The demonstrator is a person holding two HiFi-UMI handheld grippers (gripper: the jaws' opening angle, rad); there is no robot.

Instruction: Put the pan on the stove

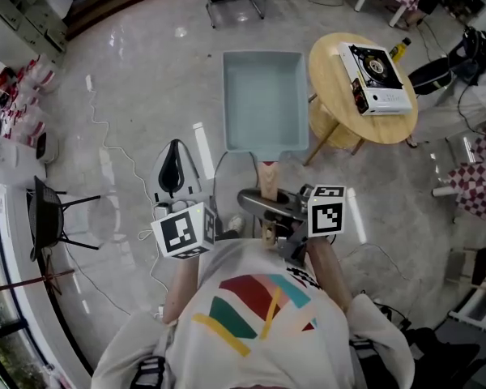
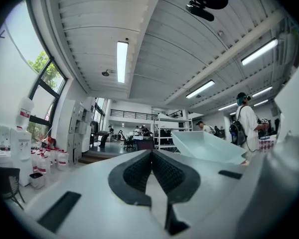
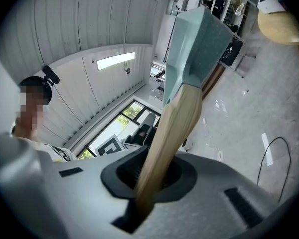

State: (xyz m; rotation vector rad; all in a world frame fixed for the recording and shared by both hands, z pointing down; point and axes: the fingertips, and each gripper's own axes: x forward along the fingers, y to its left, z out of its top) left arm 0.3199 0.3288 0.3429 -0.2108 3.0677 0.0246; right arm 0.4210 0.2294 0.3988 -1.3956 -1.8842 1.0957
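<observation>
1. Gripping the wooden handle [image 3: 174, 133] with the right tongs [image 3: 154, 176], clamped tight on the wood, low in the head view.
2. Carrying nothing in the left tongs [image 2: 151, 156]; closed all the way, just left of the right tongs, aimed out and up toward the ceiling.
3. Holding the pan [image 1: 265, 100] out ahead by that handle, in the air above the floor [image 1: 130, 96]; rectangular, pale blue-green, open side up, empty.
4. Not on the stove [image 1: 374, 75] yet: white, single burner, beyond the pan's right edge.
5. Parked on a round wooden bench [image 1: 328, 71], toward its right side.
</observation>
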